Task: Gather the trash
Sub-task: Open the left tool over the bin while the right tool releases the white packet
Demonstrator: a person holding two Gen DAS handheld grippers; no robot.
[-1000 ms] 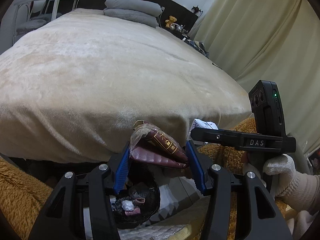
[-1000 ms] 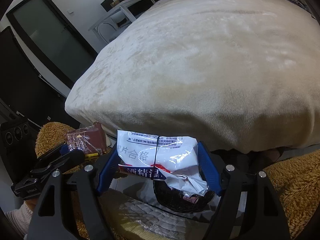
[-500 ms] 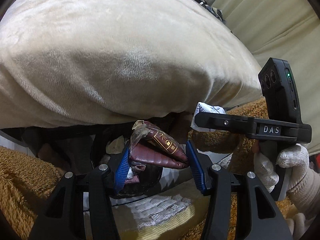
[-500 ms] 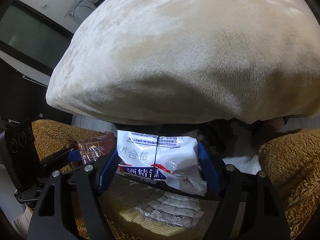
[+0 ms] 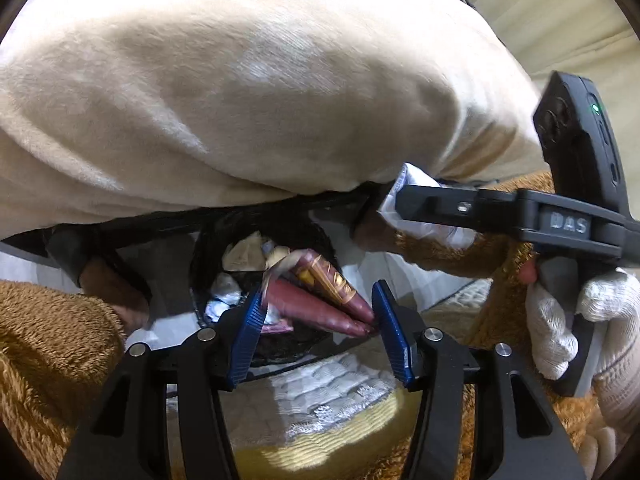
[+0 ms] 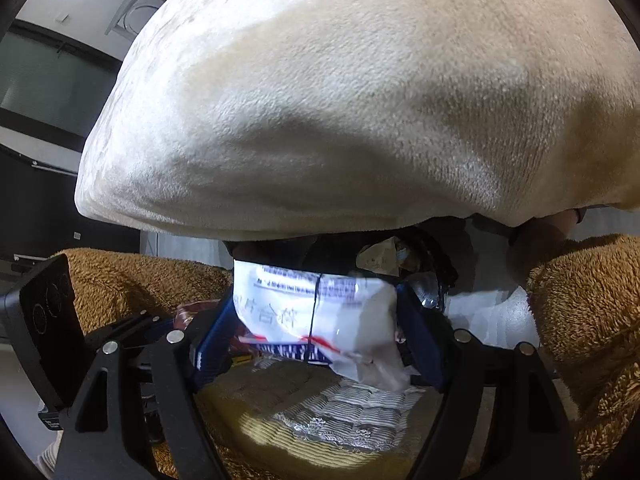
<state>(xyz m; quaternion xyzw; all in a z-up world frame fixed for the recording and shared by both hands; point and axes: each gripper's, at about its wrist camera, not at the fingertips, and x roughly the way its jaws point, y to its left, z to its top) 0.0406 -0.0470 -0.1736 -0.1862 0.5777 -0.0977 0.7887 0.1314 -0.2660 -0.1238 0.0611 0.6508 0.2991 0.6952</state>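
My left gripper is shut on a crumpled maroon snack wrapper with gold print, held just above a black-lined trash bin that holds several scraps. My right gripper is shut on a white plastic wrapper with blue and red print. It also shows in the left wrist view, up and right of the bin. The bin shows behind the white wrapper in the right wrist view. The maroon wrapper peeks out at the left there.
A bed under a cream plush blanket overhangs the bin. Brown fuzzy fabric lies on both sides. A yellow and grey patterned mat lies below the grippers. A white-gloved hand holds the right gripper.
Both grippers have tilted down and moved forward toward the bin under the bed edge, each still holding its wrapper. The bin now shows more fully.
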